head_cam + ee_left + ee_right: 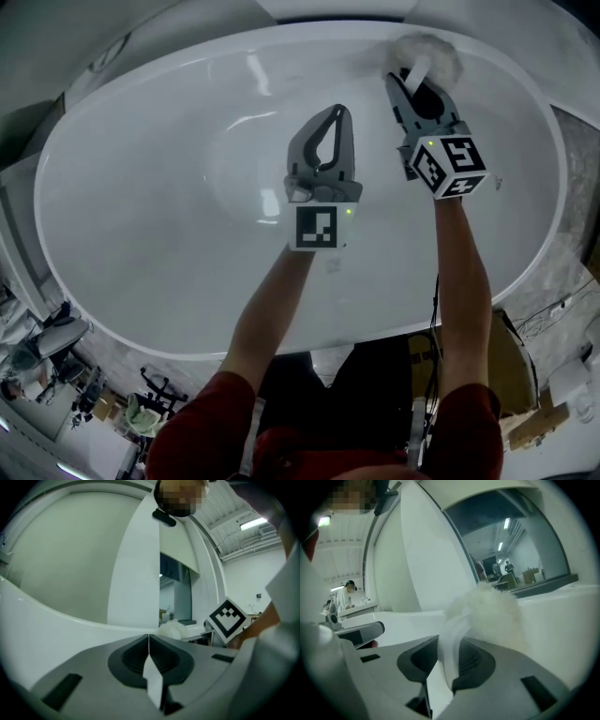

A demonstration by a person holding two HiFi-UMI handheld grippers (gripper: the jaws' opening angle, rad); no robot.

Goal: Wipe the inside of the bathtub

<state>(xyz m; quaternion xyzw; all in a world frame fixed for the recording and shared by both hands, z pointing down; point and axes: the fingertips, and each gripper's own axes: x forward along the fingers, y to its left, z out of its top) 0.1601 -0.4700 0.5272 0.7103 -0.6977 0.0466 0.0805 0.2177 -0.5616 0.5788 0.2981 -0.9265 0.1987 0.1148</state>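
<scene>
A white oval bathtub point(141, 187) fills the head view. My right gripper point(405, 82) is shut on the white handle of a fluffy white duster point(427, 54), whose head presses on the tub's inner wall near the far rim. In the right gripper view the duster point(492, 616) rises between the jaws. My left gripper point(335, 114) hovers over the middle of the tub, shut with nothing in it; in the left gripper view its jaws meet in a closed seam point(149, 641).
The tub rim point(309, 337) runs just in front of the person's arms. A cardboard box point(525, 394) and cables lie on the floor at the right, and clutter point(112, 403) lies at the lower left. The right gripper's marker cube point(228, 619) shows in the left gripper view.
</scene>
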